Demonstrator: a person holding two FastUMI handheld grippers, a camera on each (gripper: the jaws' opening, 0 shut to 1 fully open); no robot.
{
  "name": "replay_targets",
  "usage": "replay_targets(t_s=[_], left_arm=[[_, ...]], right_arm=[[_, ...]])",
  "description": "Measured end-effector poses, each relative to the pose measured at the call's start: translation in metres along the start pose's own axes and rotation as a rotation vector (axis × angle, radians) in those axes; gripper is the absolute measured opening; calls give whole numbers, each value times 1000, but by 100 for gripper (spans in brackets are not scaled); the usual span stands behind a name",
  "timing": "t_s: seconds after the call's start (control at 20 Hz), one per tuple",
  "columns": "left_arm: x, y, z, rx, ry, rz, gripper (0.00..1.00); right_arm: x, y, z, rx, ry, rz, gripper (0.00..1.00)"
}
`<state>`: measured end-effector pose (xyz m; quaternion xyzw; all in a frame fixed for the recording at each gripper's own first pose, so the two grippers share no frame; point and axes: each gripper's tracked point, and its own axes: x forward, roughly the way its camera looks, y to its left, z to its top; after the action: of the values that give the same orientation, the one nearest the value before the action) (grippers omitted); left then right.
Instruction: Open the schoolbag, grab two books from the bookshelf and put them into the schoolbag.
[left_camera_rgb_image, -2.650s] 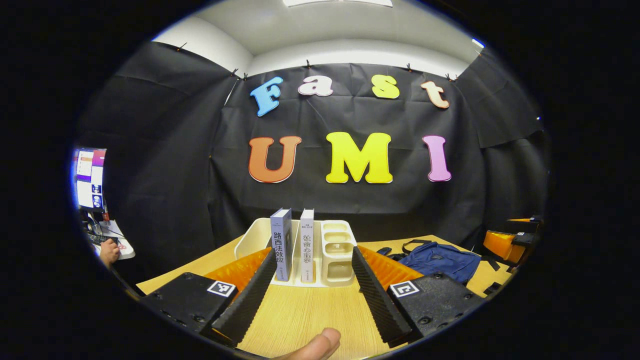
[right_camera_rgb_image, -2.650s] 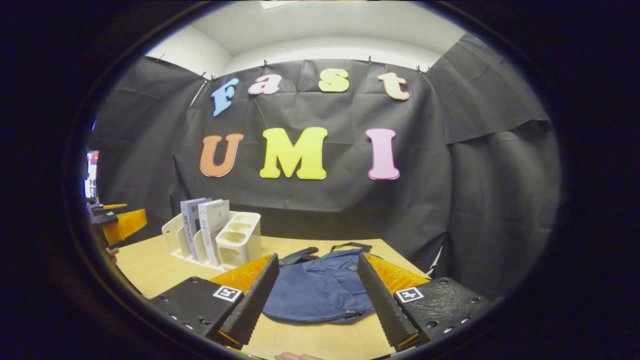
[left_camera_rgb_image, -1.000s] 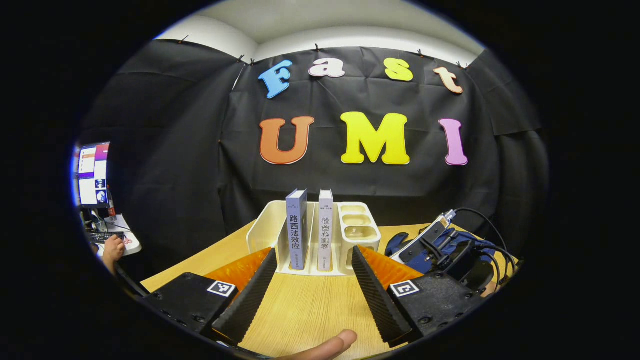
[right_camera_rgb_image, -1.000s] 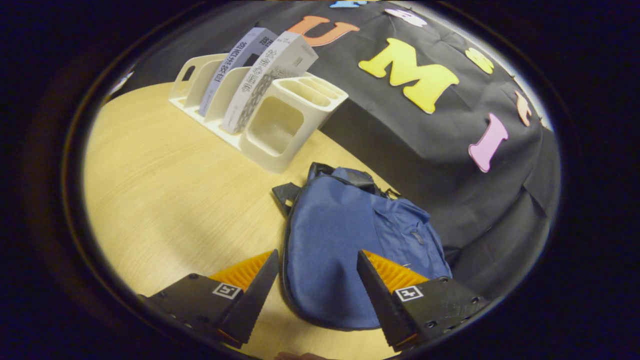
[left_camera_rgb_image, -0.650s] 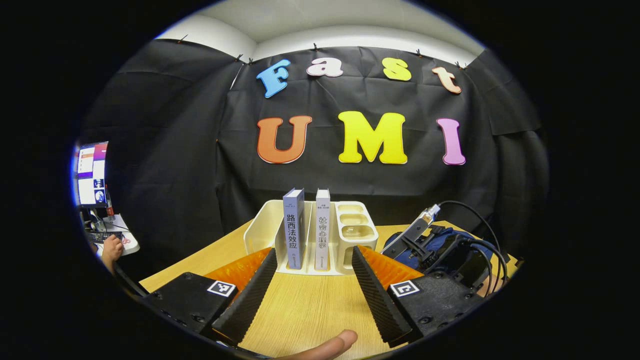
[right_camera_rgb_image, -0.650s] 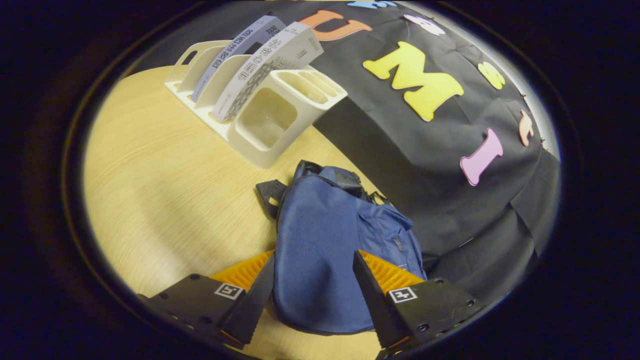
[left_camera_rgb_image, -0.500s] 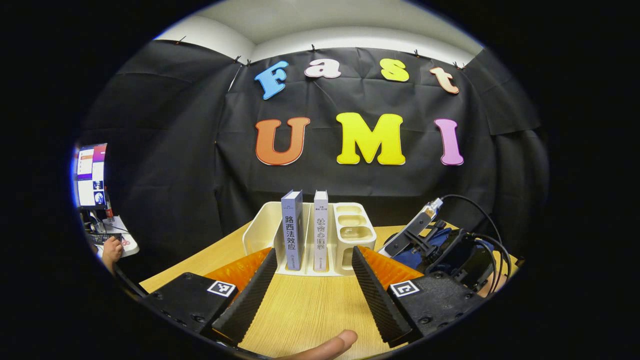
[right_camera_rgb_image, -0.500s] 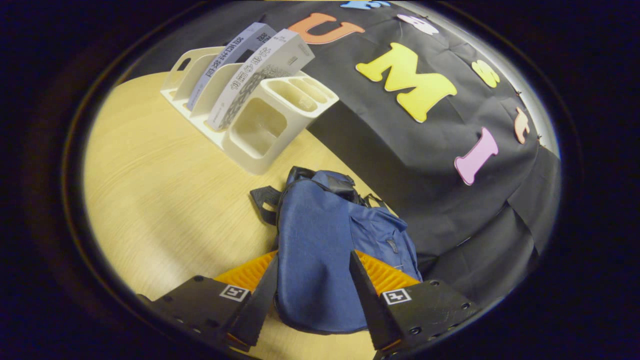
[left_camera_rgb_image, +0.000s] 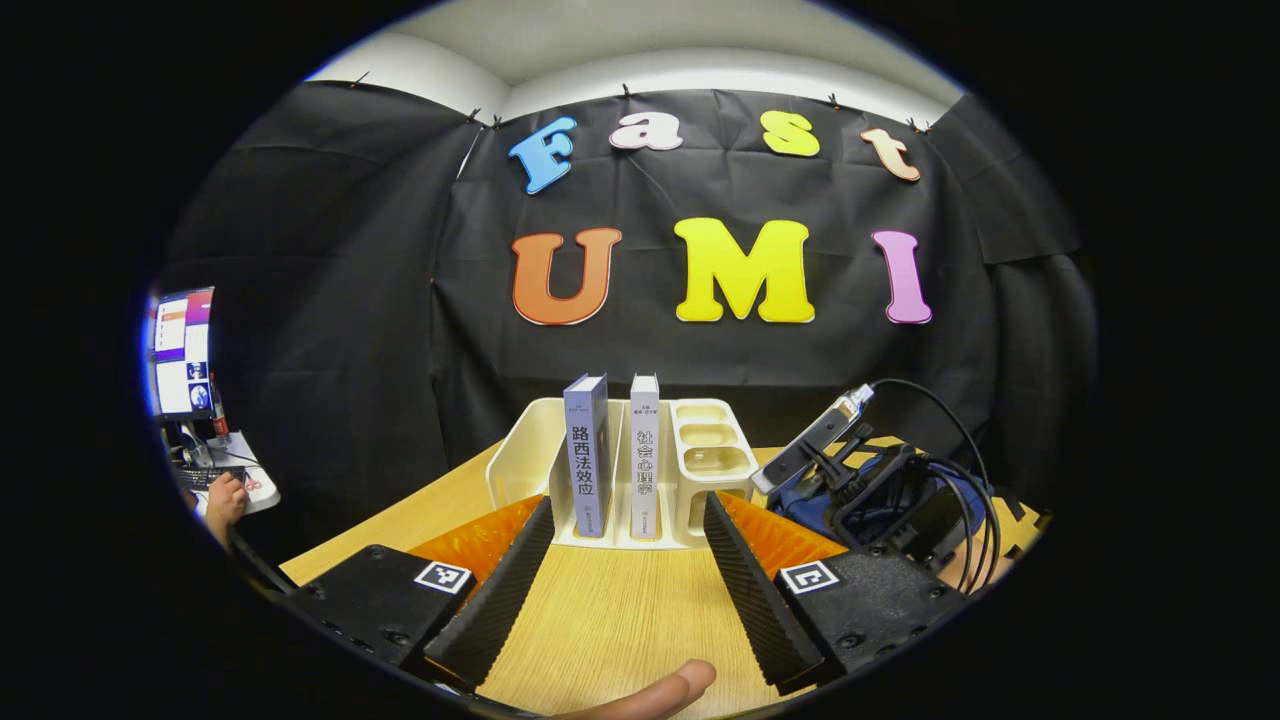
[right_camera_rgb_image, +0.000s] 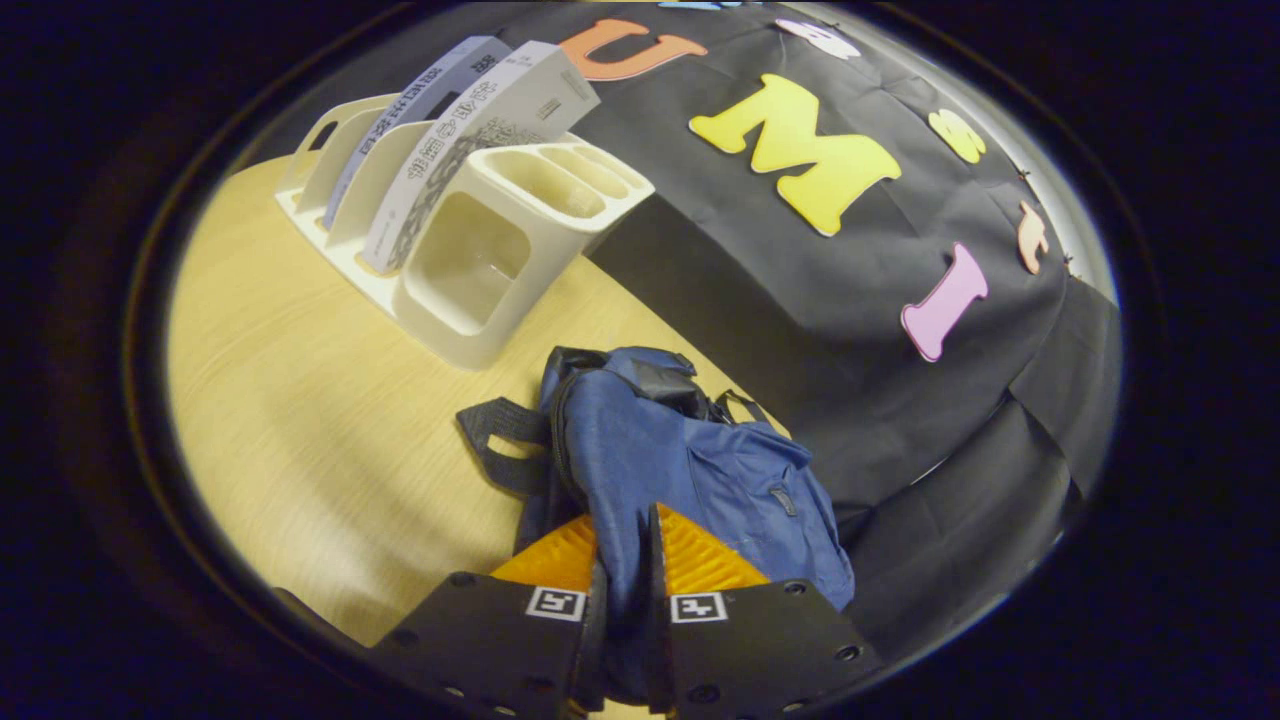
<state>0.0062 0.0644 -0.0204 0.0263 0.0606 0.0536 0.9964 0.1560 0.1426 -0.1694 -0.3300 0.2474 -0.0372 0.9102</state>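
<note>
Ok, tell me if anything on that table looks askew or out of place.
Nothing looks damaged or spilled. The two books stand upright in the white bookshelf. The blue schoolbag lies slumped on the table, its fabric bunched where the right tool pinches it; that fits opening it. The left tool is open, facing the books.

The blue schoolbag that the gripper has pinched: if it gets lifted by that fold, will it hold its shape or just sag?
Probably sag. The schoolbag lies flat and creased on the table, and the right gripper bunches a thin fold of cloth between its fingers, so it looks soft. It seems nearly empty, hence likely light. Its loose strap would probably dangle.
</note>
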Motion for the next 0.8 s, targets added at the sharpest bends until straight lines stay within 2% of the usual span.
replay_targets(t_s=[0.05,0.1,0.3,0.45,0.6,0.8], left_arm=[[2,0,-2,-6,5,2,100],[4,2,-5,-12,13,5,96],[15,-6,-23,-37,72,-27,96],[24,10,-32,-22,106,33,97],[26,19,-36,-66,119,73,97],[40,12,-46,-101,156,57,96]], right_arm=[[-2,-3,2,3,-1,25,15],[2,-10,2,23,-14,34,11],[-8,-53,22,55,-89,38,10],[-11,-87,32,95,-156,44,10],[-12,-118,37,116,-209,55,9],[-13,-159,42,151,-260,70,9]])
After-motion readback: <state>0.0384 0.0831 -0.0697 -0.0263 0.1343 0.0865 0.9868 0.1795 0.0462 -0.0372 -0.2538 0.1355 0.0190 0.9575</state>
